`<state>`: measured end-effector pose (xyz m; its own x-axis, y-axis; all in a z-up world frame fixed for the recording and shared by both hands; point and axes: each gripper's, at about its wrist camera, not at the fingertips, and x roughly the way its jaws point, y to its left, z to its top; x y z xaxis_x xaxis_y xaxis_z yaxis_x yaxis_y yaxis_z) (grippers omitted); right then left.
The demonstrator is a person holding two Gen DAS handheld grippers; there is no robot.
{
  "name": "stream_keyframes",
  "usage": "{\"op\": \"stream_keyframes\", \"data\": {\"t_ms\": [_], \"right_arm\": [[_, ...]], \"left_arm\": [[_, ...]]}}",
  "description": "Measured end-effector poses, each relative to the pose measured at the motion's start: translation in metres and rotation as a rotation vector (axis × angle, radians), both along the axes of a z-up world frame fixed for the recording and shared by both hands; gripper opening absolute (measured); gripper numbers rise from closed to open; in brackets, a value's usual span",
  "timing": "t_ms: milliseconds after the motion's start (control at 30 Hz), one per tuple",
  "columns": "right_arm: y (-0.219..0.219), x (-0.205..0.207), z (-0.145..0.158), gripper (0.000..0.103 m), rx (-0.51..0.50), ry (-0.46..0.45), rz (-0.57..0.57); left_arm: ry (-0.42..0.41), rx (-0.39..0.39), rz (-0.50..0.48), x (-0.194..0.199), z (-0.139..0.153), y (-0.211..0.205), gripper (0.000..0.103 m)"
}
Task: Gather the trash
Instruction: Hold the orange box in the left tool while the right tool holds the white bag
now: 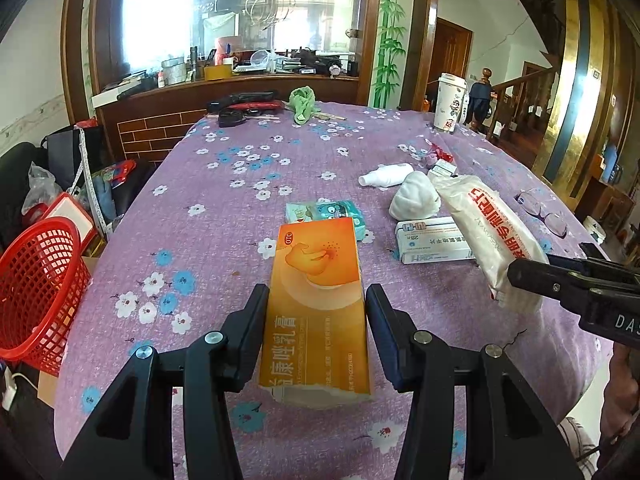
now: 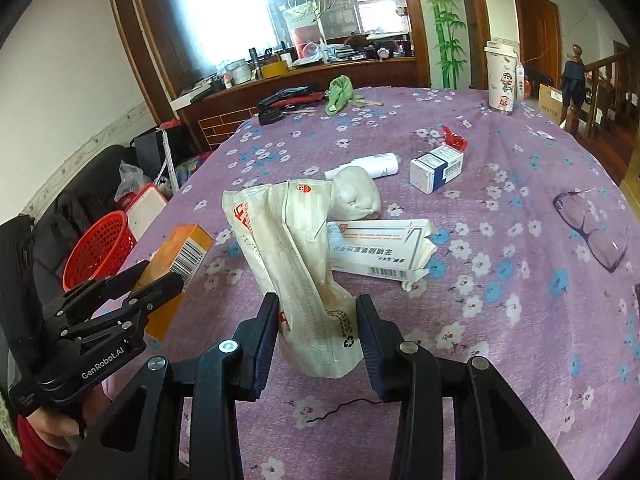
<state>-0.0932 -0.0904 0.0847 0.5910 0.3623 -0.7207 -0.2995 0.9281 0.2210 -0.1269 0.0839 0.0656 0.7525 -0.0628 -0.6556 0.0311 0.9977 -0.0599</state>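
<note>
My left gripper [image 1: 316, 300] is shut on an orange medicine box [image 1: 316, 300], held above the purple flowered tablecloth [image 1: 200, 208]. My right gripper [image 2: 316, 312] is shut on a white plastic wrapper with red print [image 2: 292, 248]; it also shows in the left wrist view [image 1: 492, 232]. The left gripper and its orange box [image 2: 180, 256] appear at the left of the right wrist view. A red mesh basket [image 1: 36, 284] stands off the table's left edge, also seen in the right wrist view [image 2: 100, 244].
On the table lie a torn white medicine box [image 2: 380, 252], a crumpled white wad [image 2: 358, 196], a white bottle [image 2: 372, 166], a small blue-white box [image 2: 436, 168], glasses [image 2: 592, 228], a tissue pack [image 1: 332, 216], a green cloth [image 1: 304, 102] and a tall cup [image 2: 502, 78].
</note>
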Motion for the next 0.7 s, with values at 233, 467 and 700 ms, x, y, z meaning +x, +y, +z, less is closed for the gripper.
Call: {"op": "stream_keyframes", "data": {"t_ms": [233,467,700], "right_arm": [[0.007,-0.001,-0.004,0.042,-0.016,0.011,0.011],[0.012,-0.001,-0.005,0.042,-0.025,0.014,0.024],[0.017,0.0,-0.007,0.042,-0.03,0.024,0.036]], "left_arm": [[0.001,-0.007,0.009,-0.004,-0.002,0.006,0.048],[0.001,-0.013,0.017,-0.005,-0.002,0.01,0.048],[0.003,-0.016,0.027,-0.005,-0.003,0.015,0.048]]}}
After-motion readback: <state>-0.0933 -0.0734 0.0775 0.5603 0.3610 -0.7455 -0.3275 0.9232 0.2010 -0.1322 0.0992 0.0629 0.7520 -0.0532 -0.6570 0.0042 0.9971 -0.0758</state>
